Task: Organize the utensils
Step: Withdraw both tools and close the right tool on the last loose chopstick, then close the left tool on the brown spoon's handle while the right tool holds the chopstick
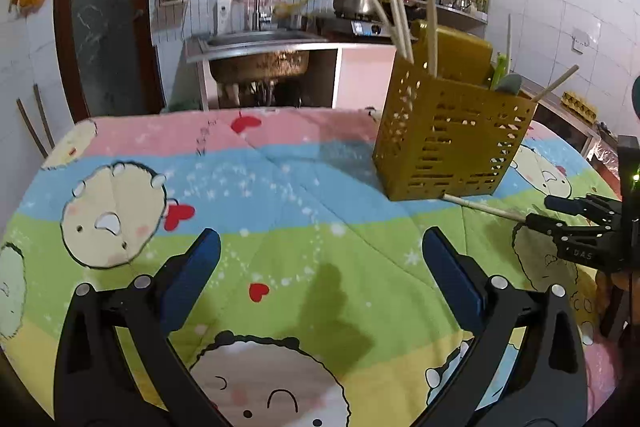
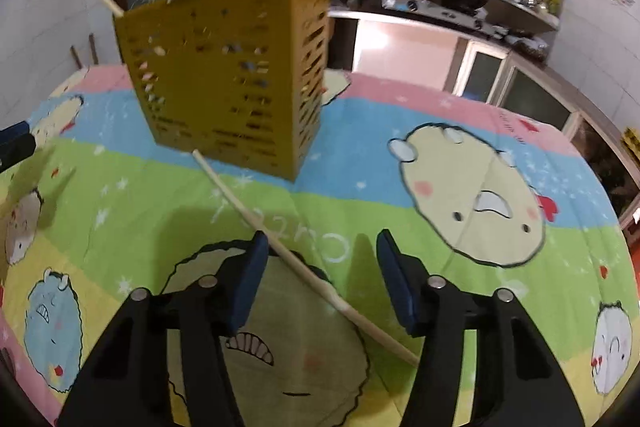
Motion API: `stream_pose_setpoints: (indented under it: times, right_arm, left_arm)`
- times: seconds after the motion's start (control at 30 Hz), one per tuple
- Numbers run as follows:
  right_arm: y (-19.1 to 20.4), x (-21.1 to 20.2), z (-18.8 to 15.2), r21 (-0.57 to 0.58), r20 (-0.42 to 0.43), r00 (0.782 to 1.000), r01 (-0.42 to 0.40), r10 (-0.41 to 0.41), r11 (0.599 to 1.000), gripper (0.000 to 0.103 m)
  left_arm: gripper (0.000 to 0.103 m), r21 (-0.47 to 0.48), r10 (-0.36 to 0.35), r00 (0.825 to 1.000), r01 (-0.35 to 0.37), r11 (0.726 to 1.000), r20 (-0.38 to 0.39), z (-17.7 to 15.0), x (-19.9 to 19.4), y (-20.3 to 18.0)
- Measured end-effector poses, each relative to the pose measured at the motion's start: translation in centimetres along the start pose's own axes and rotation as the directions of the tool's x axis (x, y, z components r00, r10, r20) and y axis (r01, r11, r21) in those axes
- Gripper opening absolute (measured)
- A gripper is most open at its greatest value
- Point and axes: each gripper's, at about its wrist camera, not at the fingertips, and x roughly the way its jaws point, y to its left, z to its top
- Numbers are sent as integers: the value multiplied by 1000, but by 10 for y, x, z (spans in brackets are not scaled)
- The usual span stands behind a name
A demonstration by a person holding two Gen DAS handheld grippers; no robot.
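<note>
one loose wooden chopstick (image 2: 304, 259) lies flat on the cartoon-printed quilted cloth (image 2: 460, 307), a thin, pale, round stick whose long axis runs diagonally through the right wrist view: its far tip points at, and looks to touch, the foot of the mustard-yellow utensil holder (image 2: 224, 83), and its near end lies back under the right-hand finger of the right tongs (image 2: 318, 281). those tongs hang over it with the blue-padded jaws partly apart, the stick passing between them closer to the left pad, and neither pad visibly pressing on it. the holder stands straight ahead of the right tongs, beyond their tips: a tall, boxy plastic basket, its walls pierced with rows of slots and small holes, with more chopsticks leaning out of its top, one jutting out at the left corner, beside a grey flat utensil and something green. the left tongs (image 1: 320, 275) stand wide apart with only soft, striped cloth in pink, blue, green and yellow between their blue pads; from them the holder is ahead and to the right, and the loose chopstick runs from its base off to the right, where the black fingers of the right tongs meet it.
</note>
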Motion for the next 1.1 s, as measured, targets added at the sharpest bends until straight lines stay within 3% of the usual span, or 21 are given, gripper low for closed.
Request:
stream_pose_setpoints:
  times: [0.1,0.17,0.2,0.33,0.57,0.8,1.1]
  right_arm:
    - [9,13,2,-53,-57,998,3,-6,999,51]
    - [9,16,6,-50,-72,997,-34,30,998,35]
    - [9,15,7,-46,-79,996,-44,41,998,32]
    - [20,7,3,-81,-83,997,-1,-6,997,24]
    - [20,-33,-25,-10,-82,996,40,-41,999,7]
    - [18,-79,-69,67,-103,994,40,-33,997,6]
    - [17,-104,-99,114,-111,993,57,-45,992,9]
  left_arm:
    - [98,26,13,1000,-13,1000,-6,-1,1,-3]
    - [98,52,25,1000,-25,998,-1,-3,-2,-5]
    - [98,59,30,1000,-30,998,1,-3,-5,-7]
    - [98,60,19,1000,-19,998,-8,-10,-19,-5]
    - [98,80,3,999,1,997,-44,-36,-44,-8]
    - [98,123,-32,995,43,992,-93,-73,-69,-17]
    - [98,203,-89,984,119,972,-152,-110,-106,-27]
